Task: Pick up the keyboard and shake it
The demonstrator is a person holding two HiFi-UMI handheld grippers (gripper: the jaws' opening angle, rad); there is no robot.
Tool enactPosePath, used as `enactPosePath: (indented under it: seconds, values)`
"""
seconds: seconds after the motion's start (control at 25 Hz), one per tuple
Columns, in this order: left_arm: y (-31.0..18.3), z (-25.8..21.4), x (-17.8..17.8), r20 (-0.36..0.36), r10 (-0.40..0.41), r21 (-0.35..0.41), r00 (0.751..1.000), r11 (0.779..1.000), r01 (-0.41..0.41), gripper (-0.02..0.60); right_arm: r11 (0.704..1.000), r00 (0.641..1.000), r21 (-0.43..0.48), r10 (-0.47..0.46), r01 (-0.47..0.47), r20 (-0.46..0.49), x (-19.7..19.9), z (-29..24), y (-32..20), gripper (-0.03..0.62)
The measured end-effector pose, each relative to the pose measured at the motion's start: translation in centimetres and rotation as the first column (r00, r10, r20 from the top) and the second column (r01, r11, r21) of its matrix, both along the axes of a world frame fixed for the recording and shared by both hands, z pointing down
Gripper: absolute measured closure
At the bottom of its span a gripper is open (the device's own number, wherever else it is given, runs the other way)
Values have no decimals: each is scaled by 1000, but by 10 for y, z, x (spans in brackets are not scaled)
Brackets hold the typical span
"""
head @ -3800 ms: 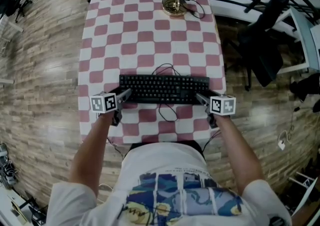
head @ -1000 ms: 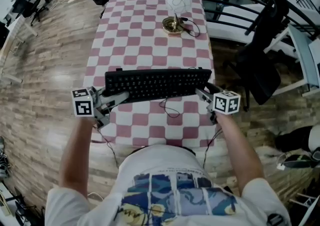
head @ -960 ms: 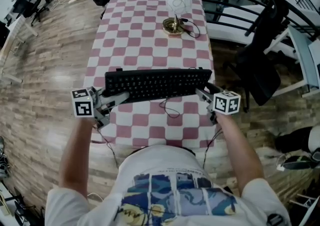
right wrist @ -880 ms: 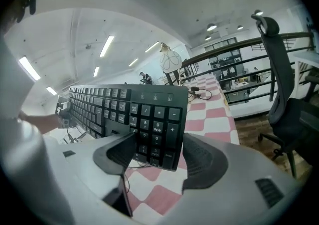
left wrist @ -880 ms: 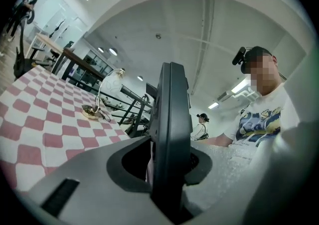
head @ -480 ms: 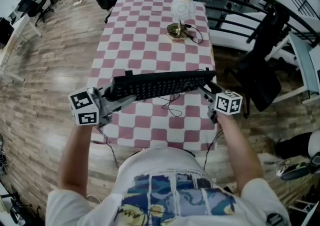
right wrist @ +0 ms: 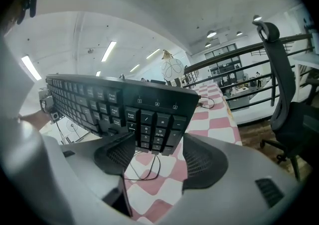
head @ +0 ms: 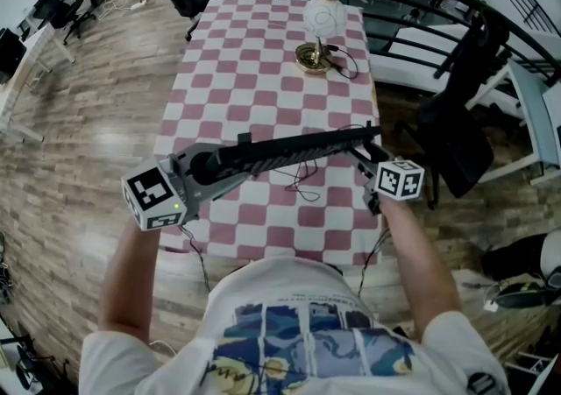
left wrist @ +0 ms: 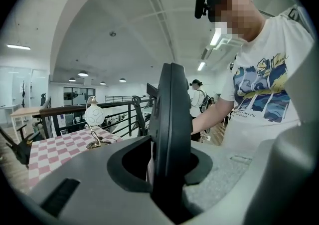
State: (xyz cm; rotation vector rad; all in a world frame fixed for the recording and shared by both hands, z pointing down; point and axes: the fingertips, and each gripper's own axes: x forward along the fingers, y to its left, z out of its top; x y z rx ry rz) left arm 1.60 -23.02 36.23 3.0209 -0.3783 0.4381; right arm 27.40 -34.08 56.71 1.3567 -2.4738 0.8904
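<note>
The black keyboard (head: pixel 289 150) hangs in the air over the near part of the checked table (head: pixel 254 69), tipped almost onto its long edge. My left gripper (head: pixel 208 165) is shut on its left end; in the left gripper view the keyboard (left wrist: pixel 172 129) stands edge-on between that gripper's (left wrist: pixel 169 161) jaws. My right gripper (head: pixel 362 151) is shut on the right end. In the right gripper view the number-pad end of the keyboard (right wrist: pixel 149 114) sits between that gripper's (right wrist: pixel 157 149) jaws. The keyboard's cable (head: pixel 298 185) trails down onto the cloth.
A brass-footed lamp with a white globe (head: pixel 320 21) stands at the table's far end, its cord beside it. A black office chair (head: pixel 456 126) is at the right of the table, a railing beyond it. Wood floor lies to the left.
The keyboard has come up off the table and rolled from lying flat to nearly on edge. My left gripper rose and rolled with it; the right gripper shifted only a little.
</note>
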Motion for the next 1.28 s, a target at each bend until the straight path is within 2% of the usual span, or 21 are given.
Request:
enactPosePath:
  seconds: [0.12, 0.32, 0.48, 0.88, 1.16, 1.28]
  values:
    - [0, 2, 4, 32, 3, 36, 999, 999, -4, 492, 1000, 1000, -3, 2, -2, -26, -5, 2, -2, 333]
    - [5, -4, 10, 66, -27, 73, 997, 997, 22, 492, 1000, 998, 13, 24, -23, -57, -8, -3, -8, 332]
    - [8, -8, 15, 105, -19, 135, 994, 991, 4, 492, 1000, 997, 3, 30, -30, -72, -11, -1, -11, 330]
    - [22, -15, 31, 188, 40, 302, 981, 948, -96, 492, 1000, 987, -27, 0, -4, -160, -14, 4, -12, 329]
    - [28, -11, 30, 286, 58, 331, 956, 931, -156, 492, 999, 981, -42, -1, -7, -193, -13, 5, -11, 345]
    - [29, -12, 31, 305, 63, 341, 950, 925, -170, 492, 999, 979, -46, -10, 1, -201, -14, 4, -11, 342]
